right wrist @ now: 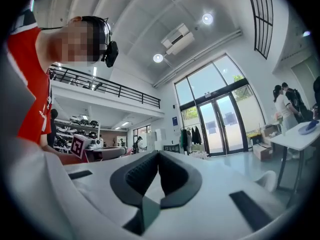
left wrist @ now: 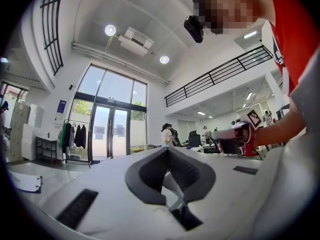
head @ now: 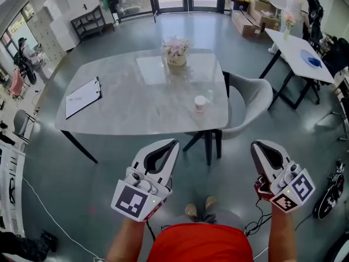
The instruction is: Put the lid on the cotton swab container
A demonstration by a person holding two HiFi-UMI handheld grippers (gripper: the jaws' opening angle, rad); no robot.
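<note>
**Both grippers closed and empty, short of the table where the swab container stands**

On the grey table (head: 125, 105), a clipboard (head: 83, 97) lies at about 8 o'clock on the top, its long side running toward the far edge.

The left gripper (head: 174, 143) is held level just short of the table's near edge and well apart from anything on it. In its own view the left gripper's pads (left wrist: 186, 170) meet at the tips with nothing between them.

A pot of pink flowers (head: 175, 52) sits at 12 o'clock on the top.

The cotton swab container (head: 200, 103) stands at about 4 o'clock, near the right corner. It is upright with its long axis vertical and its white top facing the ceiling. It is too small to tell whether the lid is on. It lies at 1 o'clock from the left gripper and 10 o'clock from the right one.

A grey chair (head: 252, 98) is tucked against the table's right side.

The right gripper (head: 255, 145) is also level and in front of the chair. Its dark pads (right wrist: 172, 173) are closed on each other and empty.

A white side table (head: 297, 51) stands at 2 o'clock in the room, with people beside it.
</note>
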